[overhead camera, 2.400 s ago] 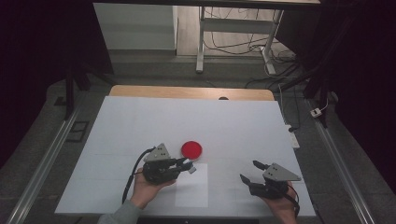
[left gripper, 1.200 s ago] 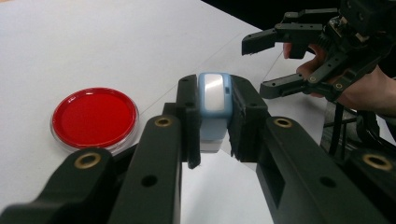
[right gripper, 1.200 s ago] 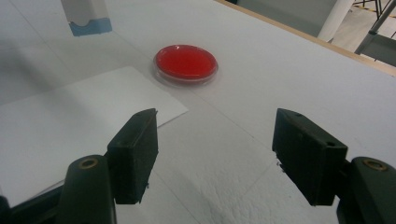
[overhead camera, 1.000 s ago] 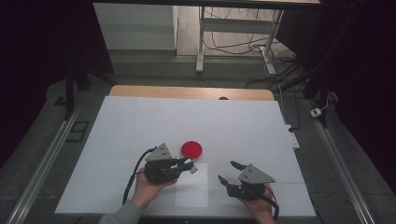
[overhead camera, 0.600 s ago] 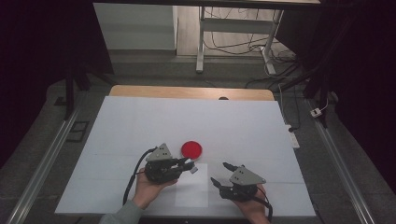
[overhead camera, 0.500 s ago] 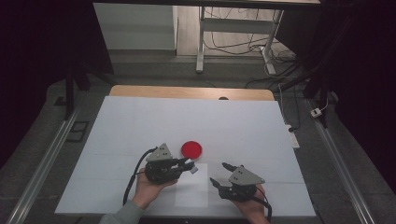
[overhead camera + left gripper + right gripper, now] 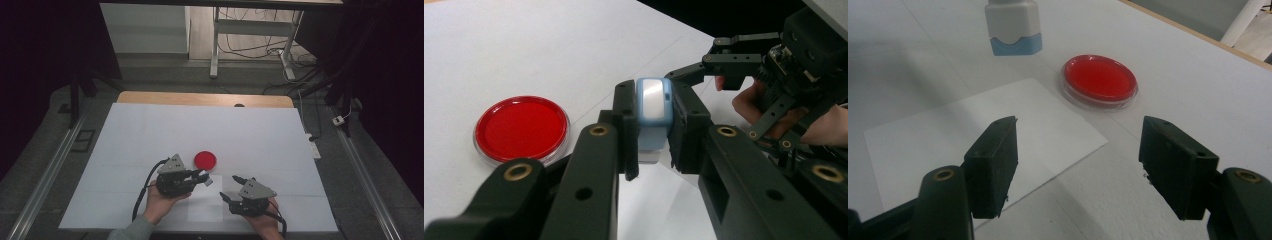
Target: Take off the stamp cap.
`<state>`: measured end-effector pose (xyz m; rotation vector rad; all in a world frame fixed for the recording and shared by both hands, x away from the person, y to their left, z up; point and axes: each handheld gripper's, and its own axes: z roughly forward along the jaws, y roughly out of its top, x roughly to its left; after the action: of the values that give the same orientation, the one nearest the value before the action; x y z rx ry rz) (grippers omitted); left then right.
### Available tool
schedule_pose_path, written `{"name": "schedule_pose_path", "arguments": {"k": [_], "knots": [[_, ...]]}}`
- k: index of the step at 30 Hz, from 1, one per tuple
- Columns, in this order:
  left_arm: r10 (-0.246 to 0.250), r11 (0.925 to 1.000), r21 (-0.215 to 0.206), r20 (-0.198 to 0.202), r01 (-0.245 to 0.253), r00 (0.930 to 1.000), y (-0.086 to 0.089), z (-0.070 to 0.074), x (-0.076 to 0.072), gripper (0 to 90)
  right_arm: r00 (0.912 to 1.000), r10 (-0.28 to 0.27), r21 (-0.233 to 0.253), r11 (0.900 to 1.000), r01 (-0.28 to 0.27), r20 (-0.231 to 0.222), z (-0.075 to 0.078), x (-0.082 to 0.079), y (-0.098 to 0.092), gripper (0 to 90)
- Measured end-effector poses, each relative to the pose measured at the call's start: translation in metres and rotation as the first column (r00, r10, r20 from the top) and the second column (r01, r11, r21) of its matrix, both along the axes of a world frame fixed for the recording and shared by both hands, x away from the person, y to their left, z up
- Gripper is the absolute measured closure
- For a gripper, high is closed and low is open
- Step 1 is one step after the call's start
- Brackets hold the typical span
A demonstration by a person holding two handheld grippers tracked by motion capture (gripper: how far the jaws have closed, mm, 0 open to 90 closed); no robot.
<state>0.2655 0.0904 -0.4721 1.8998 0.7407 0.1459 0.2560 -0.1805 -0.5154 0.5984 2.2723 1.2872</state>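
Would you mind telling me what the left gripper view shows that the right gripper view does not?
Left gripper view alone: the left claw shut on the small blue-and-white block, with the right claw and a hand beyond. Right gripper view alone: the open right claw's own jaws from behind and the full white paper sheet. Both share the block, the red dish and the white table.

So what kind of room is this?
Probably a lab or test room: a white-covered table, loose cables on the floor behind it, and hand-held grippers, the left gripper holding a small blue-and-white stamp.
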Motion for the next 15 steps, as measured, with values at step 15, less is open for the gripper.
{"name": "schedule_pose_path", "arguments": {"k": [15], "knots": [[0.000,1.0000,-0.008,0.005,0.000,1.0000,-0.003,0.000,-0.001,75.5,0.9997,0.024,-0.012,1.000,-0.024,-0.005,-0.002,-0.003,0.016,31.9]]}}
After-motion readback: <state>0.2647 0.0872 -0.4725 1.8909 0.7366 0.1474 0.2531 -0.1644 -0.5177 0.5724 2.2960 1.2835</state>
